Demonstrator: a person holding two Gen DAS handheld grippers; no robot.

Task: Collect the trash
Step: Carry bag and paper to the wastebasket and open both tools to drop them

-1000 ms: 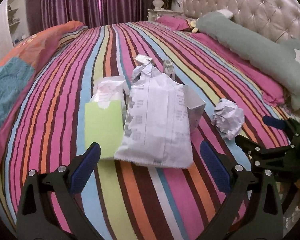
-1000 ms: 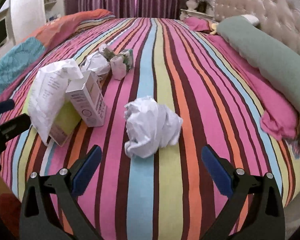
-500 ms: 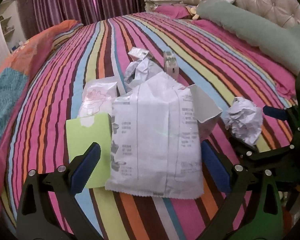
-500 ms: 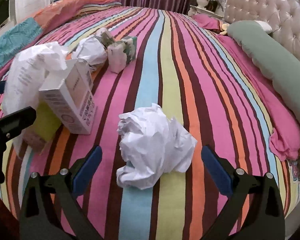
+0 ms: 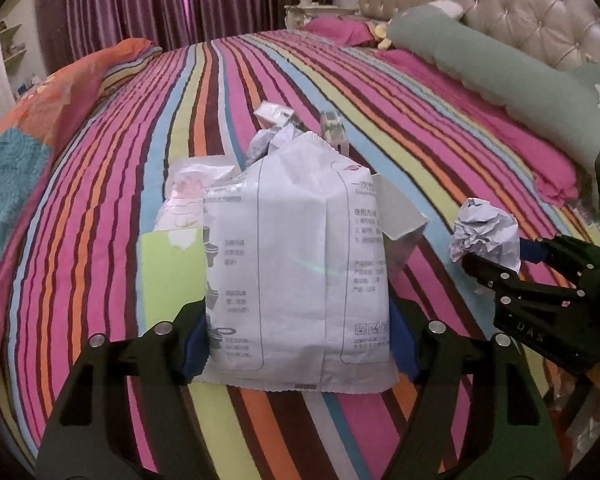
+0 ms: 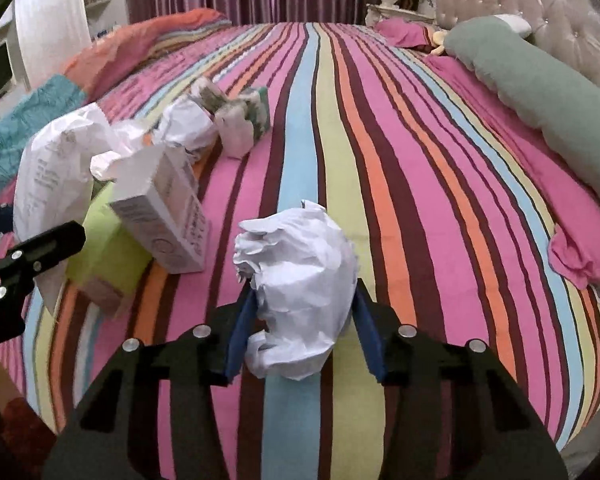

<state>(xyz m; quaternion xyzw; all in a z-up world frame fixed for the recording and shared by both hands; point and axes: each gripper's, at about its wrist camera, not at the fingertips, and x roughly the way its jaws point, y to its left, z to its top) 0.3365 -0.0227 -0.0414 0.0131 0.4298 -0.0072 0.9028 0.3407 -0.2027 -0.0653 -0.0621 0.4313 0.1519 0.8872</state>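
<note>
My left gripper (image 5: pixel 298 346) is shut on a flat white printed paper bag (image 5: pixel 300 264), its blue pads pressing the bag's lower edges. My right gripper (image 6: pixel 302 336) is shut on a crumpled white paper ball (image 6: pixel 300 292); the ball also shows in the left wrist view (image 5: pixel 485 234) between the right gripper's black fingers. A lime-green packet (image 5: pixel 171 264) lies beside the bag. A white carton (image 6: pixel 164 208) leans next to it. More crumpled paper (image 6: pixel 188 128) and small cartons (image 6: pixel 240 128) lie farther back on the bed.
All lies on a striped bedspread (image 6: pixel 400 160). A long green bolster (image 6: pixel 540 92) and pink pillows run along the right by the tufted headboard (image 5: pixel 520 4). An orange and teal quilt (image 5: pixel 40 120) is bunched at the left. Purple curtains hang behind.
Both grippers moved forward and closed: the left on the white paper bag, the right on the crumpled paper ball. Both were open before.
</note>
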